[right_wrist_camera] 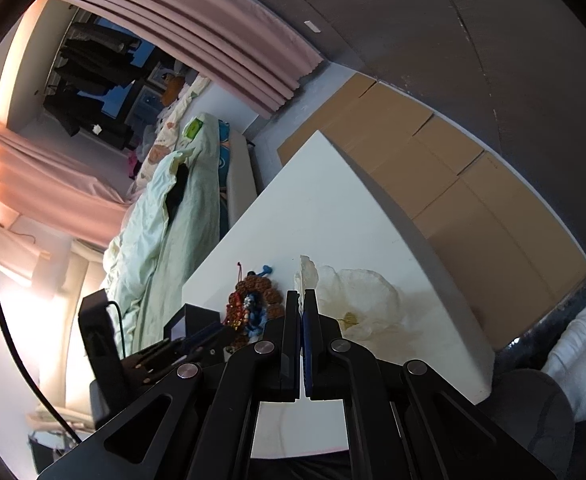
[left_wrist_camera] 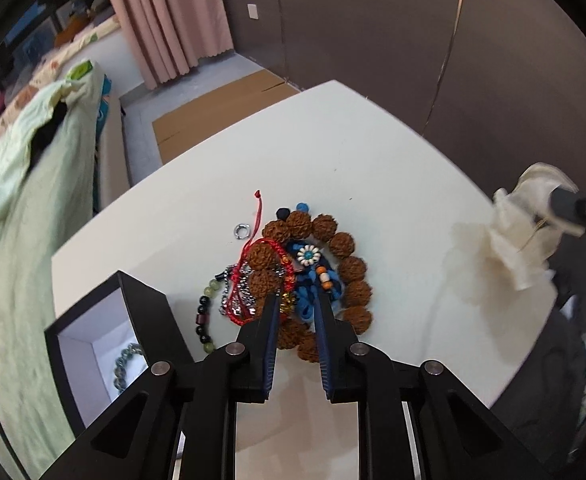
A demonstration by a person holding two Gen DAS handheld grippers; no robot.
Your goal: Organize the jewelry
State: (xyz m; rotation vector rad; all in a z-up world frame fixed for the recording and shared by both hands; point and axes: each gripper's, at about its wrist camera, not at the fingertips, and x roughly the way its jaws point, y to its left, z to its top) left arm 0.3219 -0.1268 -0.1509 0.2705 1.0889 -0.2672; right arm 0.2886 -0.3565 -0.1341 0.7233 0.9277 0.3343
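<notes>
A heap of jewelry lies on the white table (left_wrist_camera: 373, 152): a big brown seed-bead bracelet (left_wrist_camera: 347, 266), a blue cord piece with a white flower bead (left_wrist_camera: 308, 257), a red cord bracelet (left_wrist_camera: 253, 256), a silver chain (left_wrist_camera: 237, 300), a dark-and-green bead bracelet (left_wrist_camera: 204, 314) and a small silver ring (left_wrist_camera: 241, 231). My left gripper (left_wrist_camera: 297, 300) is open, its fingers straddling the blue cord piece at the heap's near side. My right gripper (right_wrist_camera: 303, 296) is shut on a cream fabric pouch (right_wrist_camera: 353, 300), held above the table; the pouch also shows in the left wrist view (left_wrist_camera: 521, 224).
A black box (left_wrist_camera: 105, 320) with a white inside stands at the table's near left corner and holds a green bead bracelet (left_wrist_camera: 123, 364). A bed with a pale green quilt (left_wrist_camera: 21, 200) lies left of the table. Flat cardboard (left_wrist_camera: 213, 108) lies on the floor beyond it.
</notes>
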